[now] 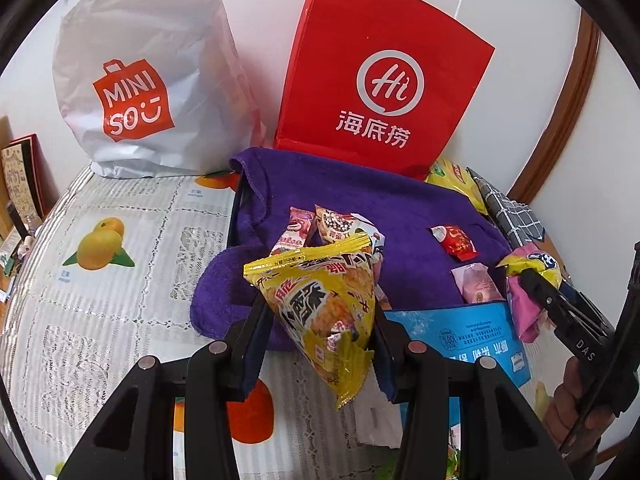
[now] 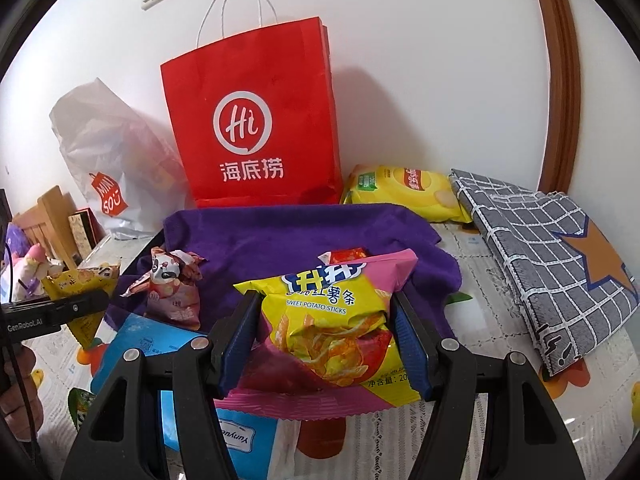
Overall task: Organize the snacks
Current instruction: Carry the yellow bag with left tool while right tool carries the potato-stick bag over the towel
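snacks fill both tongs at this moment. the left tongs [image 1: 320,312] are clenched on a yellow triangular snack packet [image 1: 320,304], pads pressing its two sides, its wide sealed edge pointing away from the hand and its narrow end hanging down toward the camera. the right tongs [image 2: 324,332] are clenched on a pink and yellow bag of sweet potato sticks [image 2: 332,328], gripped across its width with the bag's long axis running away from the hand toward the wall. both packets are held above a purple towel [image 2: 288,232] spread on the bench [image 1: 120,280], which is covered by a lace cloth printed with fruit. loose on the towel lie several small snacks: a panda-print packet [image 2: 172,284], a small red packet [image 1: 456,242] and a pale pink packet [image 1: 478,286]. a blue packet [image 1: 472,336] lies at the towel's near edge, between the two hands. straight ahead of both tongs, touching the towel's far edge, a red paper bag [image 2: 256,128] stands upright against the wall; the right tongs face it more squarely and look the better placed to reach it. a white plastic bag [image 1: 148,80] stands to its left, a yellow chip bag [image 2: 404,192] and a grey checked bag [image 2: 552,256] to its right.
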